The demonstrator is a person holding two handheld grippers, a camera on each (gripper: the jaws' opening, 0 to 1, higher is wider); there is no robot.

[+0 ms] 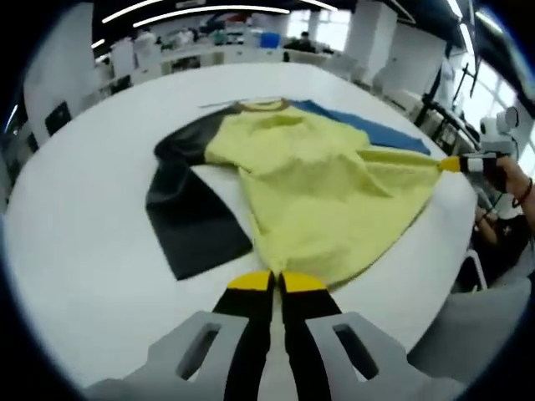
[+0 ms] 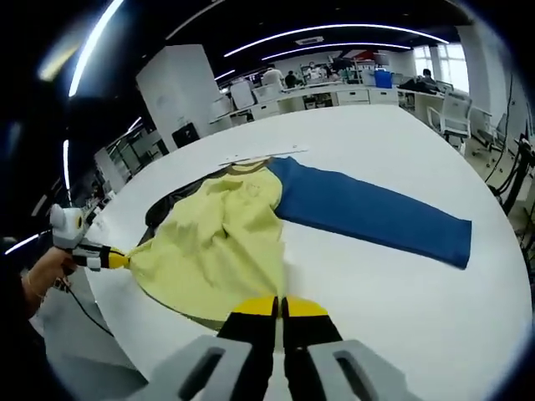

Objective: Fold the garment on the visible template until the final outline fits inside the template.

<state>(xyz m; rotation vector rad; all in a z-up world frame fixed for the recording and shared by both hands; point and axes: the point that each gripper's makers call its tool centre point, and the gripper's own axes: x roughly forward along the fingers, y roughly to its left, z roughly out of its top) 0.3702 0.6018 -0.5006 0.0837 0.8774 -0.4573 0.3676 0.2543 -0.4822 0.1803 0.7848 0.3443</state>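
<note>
Left gripper view, bottom centre: left gripper (image 1: pixel 277 282), yellow-tipped black jaws drawn together, pinching the near hem of the garment (image 1: pixel 318 192) at the table's near edge. Above the jaws, yellow body of the garment spread up the middle of the frame, rumpled, collar at the far end. Black sleeve (image 1: pixel 188 209) lying flat to the left of the body, angled down toward lower left. Blue sleeve (image 1: pixel 368 129) partly seen behind the yellow body, upper right. At right edge, right gripper (image 1: pixel 452 164), yellow tip clamped on the hem corner, cloth pulled taut toward it; a hand (image 1: pixel 512 177) behind it. White table (image 1: pixel 84 251) under everything.

Right gripper view, bottom centre: right gripper (image 2: pixel 282 307), jaws closed on the yellow hem at the near edge of the cloth. Garment (image 2: pixel 221 242) just above, yellow body bunched toward centre-left. Blue sleeve (image 2: pixel 368 213) stretched flat across the white table (image 2: pixel 401 309) toward the right of the frame. Black sleeve (image 2: pixel 163 209) barely seen, tucked behind the yellow body at left. At left edge, left gripper (image 2: pixel 117 259), tip shut on the stretched hem corner, a hand (image 2: pixel 46 276) holding it. Thin pale strip (image 2: pixel 263 154) on the table just beyond the collar; template outline otherwise not discernible.

Far background, top of both frames: desks (image 2: pixel 334 92), chairs, white pillars, ceiling light strips (image 2: pixel 334 33).
</note>
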